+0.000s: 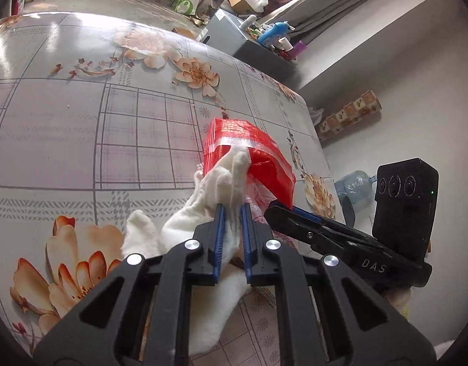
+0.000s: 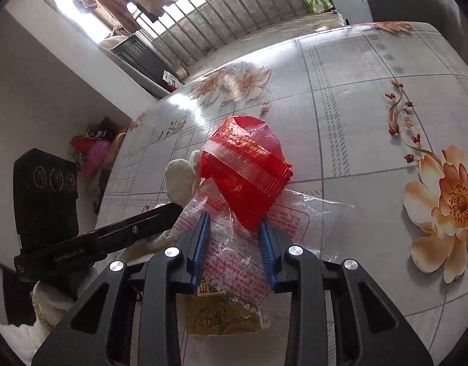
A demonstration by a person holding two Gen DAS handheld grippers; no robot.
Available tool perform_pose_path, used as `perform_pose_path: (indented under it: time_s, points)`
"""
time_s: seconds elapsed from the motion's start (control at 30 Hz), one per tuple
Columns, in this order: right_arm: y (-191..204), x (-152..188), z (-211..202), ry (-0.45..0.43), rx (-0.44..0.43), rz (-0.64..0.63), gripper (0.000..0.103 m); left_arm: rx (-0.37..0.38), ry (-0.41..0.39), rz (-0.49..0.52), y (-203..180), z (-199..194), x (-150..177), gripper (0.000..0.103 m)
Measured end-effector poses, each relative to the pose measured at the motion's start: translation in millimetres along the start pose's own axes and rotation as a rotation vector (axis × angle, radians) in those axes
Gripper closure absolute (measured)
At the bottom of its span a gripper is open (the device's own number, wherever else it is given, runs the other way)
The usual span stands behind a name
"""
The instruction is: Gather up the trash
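Observation:
My left gripper [image 1: 233,209] is shut on a white cloth glove [image 1: 215,183] that lies on the flowered table [image 1: 81,122]; the glove's tips rest against a red snack wrapper [image 1: 249,146]. In the right wrist view my right gripper [image 2: 235,221] is open, its blue pads either side of the red wrapper [image 2: 246,164], which lies on a clear printed plastic bag [image 2: 294,219]. The glove's fingertips [image 2: 180,180] show at the wrapper's left. The left gripper [image 2: 136,228] comes in from the left, and the right gripper [image 1: 294,216] from the right.
A brown printed packet [image 2: 224,314] lies under the right gripper. The table edge runs close on the right in the left wrist view, with a water jug [image 1: 355,186] on the floor beyond. A cluttered cabinet [image 1: 264,39] stands past the far edge.

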State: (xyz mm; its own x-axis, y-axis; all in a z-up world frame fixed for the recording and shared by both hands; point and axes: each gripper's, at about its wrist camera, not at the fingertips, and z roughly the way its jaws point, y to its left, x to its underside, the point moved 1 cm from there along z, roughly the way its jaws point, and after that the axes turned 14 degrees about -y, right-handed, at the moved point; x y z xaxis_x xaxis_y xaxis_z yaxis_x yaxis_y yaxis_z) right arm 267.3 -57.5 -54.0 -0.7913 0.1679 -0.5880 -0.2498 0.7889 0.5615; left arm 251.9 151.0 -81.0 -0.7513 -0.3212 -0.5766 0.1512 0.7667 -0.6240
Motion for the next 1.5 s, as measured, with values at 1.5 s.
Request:
perform_pose_path:
  time_s: [1.5]
  points:
    - [-31, 50, -156, -0.226, 0.110, 0.141, 0.056, -0.023, -0.084, 0.215, -67, -59, 10, 0.070]
